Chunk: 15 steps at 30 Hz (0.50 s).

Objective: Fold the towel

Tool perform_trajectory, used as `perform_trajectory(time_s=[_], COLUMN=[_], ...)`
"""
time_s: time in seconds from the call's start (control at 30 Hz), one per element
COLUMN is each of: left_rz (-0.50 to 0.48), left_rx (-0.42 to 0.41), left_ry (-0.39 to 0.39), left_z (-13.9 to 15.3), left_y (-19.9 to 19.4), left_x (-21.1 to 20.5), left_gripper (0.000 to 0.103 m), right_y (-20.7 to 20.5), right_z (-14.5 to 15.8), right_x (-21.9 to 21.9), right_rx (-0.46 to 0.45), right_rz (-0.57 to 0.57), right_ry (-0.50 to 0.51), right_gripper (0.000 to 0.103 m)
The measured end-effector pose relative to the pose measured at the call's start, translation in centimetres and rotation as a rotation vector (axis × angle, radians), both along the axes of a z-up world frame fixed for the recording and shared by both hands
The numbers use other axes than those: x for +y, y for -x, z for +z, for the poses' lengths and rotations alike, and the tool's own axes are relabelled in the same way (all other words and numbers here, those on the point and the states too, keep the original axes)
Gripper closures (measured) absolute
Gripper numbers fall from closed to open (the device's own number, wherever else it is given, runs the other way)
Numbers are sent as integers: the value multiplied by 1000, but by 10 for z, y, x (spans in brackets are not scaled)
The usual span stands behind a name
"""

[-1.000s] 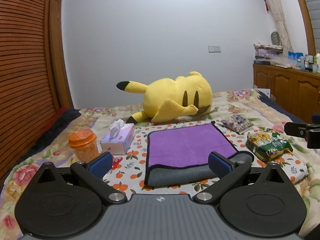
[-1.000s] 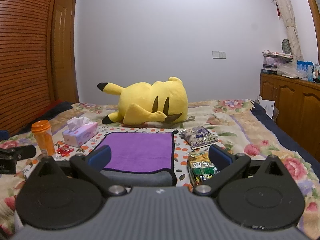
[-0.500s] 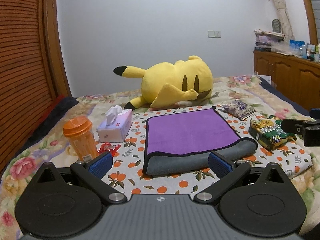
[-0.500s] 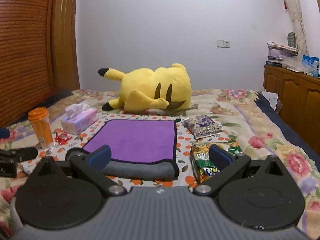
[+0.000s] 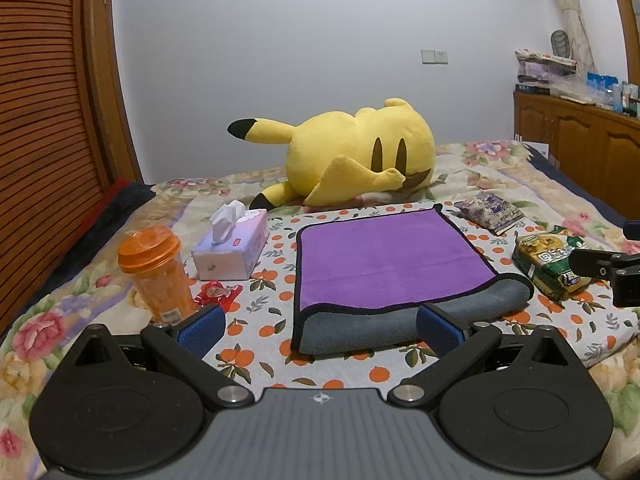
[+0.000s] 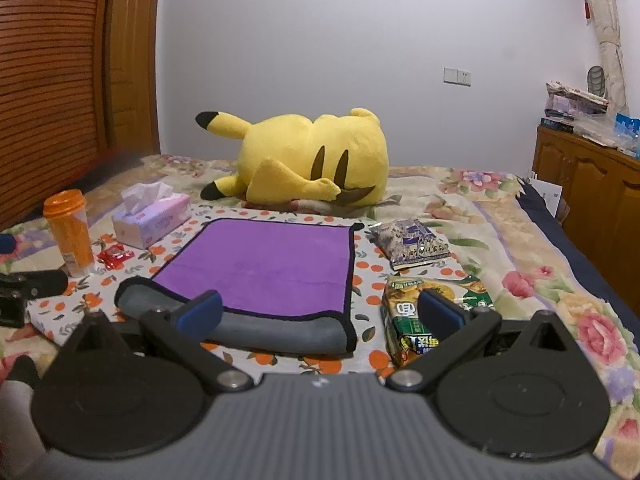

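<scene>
A purple towel [image 5: 388, 258] with a grey underside and black trim lies folded on the orange-print cloth on the bed; its rounded grey fold faces me. It also shows in the right wrist view [image 6: 264, 266]. My left gripper [image 5: 320, 330] is open and empty, just short of the fold's left part. My right gripper [image 6: 320, 316] is open and empty, just short of the fold's right end. Each gripper's tip shows at the edge of the other's view.
An orange cup [image 5: 158, 272], a tissue box [image 5: 232, 250] and a red wrapper [image 5: 216, 295] lie left of the towel. Two snack bags [image 5: 548, 260] [image 5: 490, 210] lie to its right. A yellow plush [image 5: 352, 158] lies behind it. A wooden cabinet [image 5: 580, 140] stands at the right.
Both grippers have risen and tilted down, so the towel sits lower and fuller in view. Both stay open. The towel has not moved.
</scene>
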<state>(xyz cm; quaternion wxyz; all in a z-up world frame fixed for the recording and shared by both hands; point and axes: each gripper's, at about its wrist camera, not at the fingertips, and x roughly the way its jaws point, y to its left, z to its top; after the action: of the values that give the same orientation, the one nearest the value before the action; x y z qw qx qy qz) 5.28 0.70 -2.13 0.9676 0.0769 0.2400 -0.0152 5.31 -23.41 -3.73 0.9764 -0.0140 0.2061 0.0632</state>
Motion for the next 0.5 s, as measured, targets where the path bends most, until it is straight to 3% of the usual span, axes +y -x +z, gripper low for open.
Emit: perform_trajectory(time_s=[0.5], left_rz=[-32], left_rx=[87], left_ry=[19], left_z=[-19], left_y=[-45], left_x=[6], left_gripper=[0], right_y=[-32], right_z=[-7], right_x=[6], right_rx=[52], right_rz=[57], right_ry=[13], right_gripper=[0])
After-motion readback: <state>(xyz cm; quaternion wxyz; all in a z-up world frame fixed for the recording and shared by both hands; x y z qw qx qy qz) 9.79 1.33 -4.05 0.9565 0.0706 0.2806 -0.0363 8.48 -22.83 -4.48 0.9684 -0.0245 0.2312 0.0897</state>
